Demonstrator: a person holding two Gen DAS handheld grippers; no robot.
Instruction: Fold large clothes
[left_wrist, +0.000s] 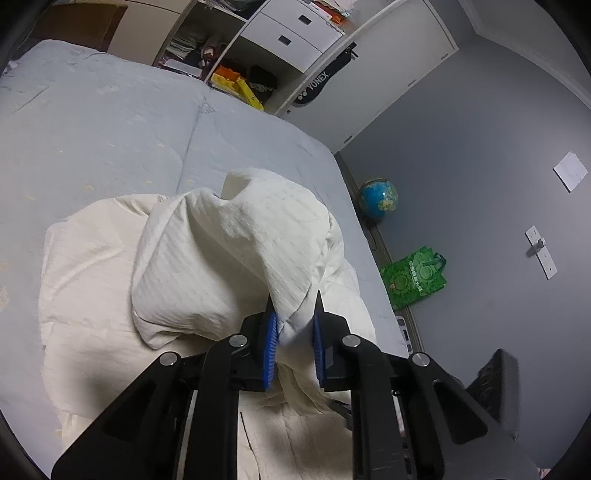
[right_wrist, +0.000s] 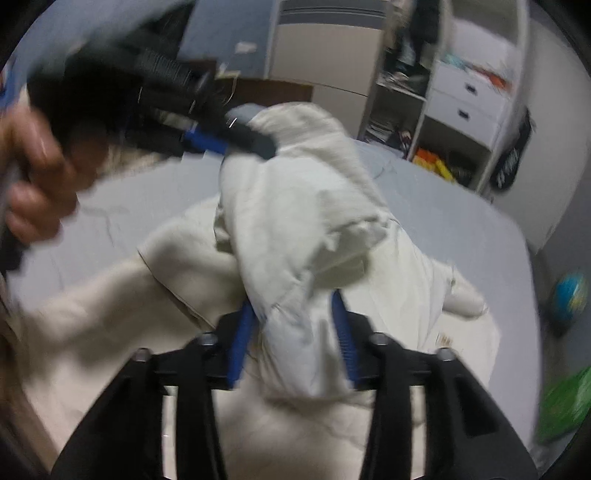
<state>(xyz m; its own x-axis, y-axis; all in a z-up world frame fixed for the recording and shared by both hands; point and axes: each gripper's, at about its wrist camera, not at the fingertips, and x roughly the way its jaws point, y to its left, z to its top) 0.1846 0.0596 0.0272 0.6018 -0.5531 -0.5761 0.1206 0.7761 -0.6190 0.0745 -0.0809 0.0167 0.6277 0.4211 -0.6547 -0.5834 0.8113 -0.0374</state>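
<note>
My right wrist view is smeared with motion blur, so edges are soft and the hand (right_wrist: 33, 173) at the left edge is cut off by the frame. I count one cream garment (left_wrist: 207, 266), two grippers, one globe (left_wrist: 377, 196) and one green bag (left_wrist: 413, 281) on the floor at the right. The garment lies bunched in the lower middle of the bed (left_wrist: 110, 122), part of it lifted into a peak. My left gripper (left_wrist: 294, 325) has its blue pads narrowly apart, pinching a fold of the cloth between them. My right gripper (right_wrist: 291, 332) is spread wider, with a thick wad of the garment (right_wrist: 295, 229) filling the gap and touching both pads. In that view the left gripper (right_wrist: 236, 138) bites the raised peak at upper left.
</note>
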